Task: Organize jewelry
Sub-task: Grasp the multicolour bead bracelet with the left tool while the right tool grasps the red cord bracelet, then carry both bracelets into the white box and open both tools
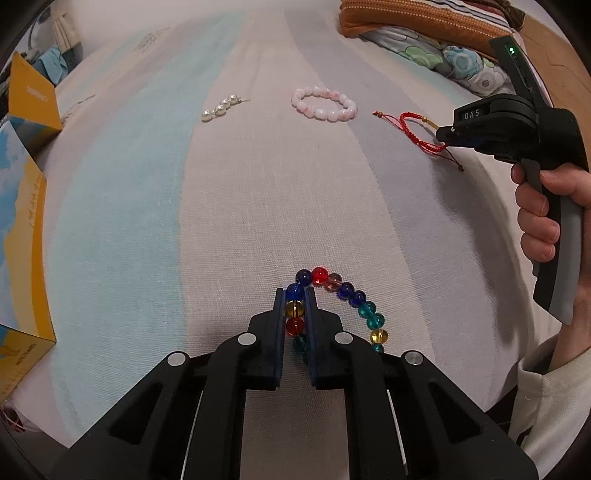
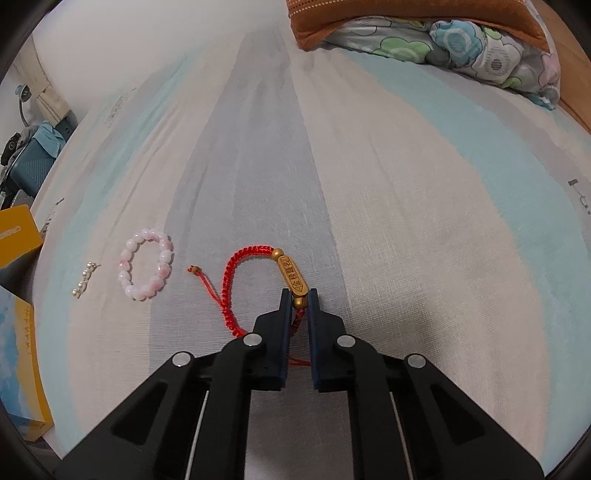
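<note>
My left gripper is shut on a bracelet of coloured glass beads lying on the striped bed sheet; several beads sit between its fingers. My right gripper is shut on a red cord bracelet at the small gold bead below its gold charm. In the left wrist view the right gripper is at the right, over the red cord bracelet. A pink bead bracelet and a pearl strand lie farther back.
Yellow and blue boxes stand at the left edge of the bed. An orange cushion and a floral quilt lie at the far right. The striped sheet covers the bed.
</note>
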`<state>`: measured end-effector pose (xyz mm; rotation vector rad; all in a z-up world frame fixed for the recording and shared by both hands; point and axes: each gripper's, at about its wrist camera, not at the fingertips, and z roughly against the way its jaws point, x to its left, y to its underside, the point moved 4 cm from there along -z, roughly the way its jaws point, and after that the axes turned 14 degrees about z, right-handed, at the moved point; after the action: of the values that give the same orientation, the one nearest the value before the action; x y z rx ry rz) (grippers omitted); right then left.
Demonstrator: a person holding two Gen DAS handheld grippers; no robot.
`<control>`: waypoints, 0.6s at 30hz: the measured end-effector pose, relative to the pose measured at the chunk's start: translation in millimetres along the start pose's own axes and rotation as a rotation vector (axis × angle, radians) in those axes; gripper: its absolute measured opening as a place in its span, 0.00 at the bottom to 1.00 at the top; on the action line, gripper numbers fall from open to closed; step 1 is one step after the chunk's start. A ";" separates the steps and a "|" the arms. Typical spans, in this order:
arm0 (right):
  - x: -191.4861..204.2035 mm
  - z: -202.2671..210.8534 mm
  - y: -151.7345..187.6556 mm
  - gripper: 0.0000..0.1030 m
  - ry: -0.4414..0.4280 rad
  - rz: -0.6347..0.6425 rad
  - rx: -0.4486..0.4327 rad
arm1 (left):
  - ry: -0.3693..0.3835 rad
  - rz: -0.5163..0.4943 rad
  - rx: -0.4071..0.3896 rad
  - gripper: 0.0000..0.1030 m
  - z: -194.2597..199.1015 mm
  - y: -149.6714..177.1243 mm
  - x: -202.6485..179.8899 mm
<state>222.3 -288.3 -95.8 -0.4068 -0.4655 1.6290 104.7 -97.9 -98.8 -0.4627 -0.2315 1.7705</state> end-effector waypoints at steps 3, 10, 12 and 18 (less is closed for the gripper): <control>1.8 5.6 -0.3 0.08 -0.002 0.003 -0.015 | 0.002 0.000 -0.003 0.09 1.4 0.0 0.1; 5.7 18.0 0.7 0.08 -0.001 0.005 -0.042 | 0.004 -0.001 -0.022 0.09 11.0 -4.5 -1.2; 6.3 22.0 1.2 0.08 -0.004 0.003 -0.051 | 0.006 -0.005 -0.027 0.09 14.4 -5.5 -1.6; 8.7 34.3 1.2 0.08 -0.010 0.004 -0.074 | 0.012 0.000 -0.044 0.09 27.5 -8.4 -0.4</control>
<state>202.5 -281.9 -67.2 -0.4551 -0.5340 1.6213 100.5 -93.8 -70.7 -0.5048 -0.2628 1.7647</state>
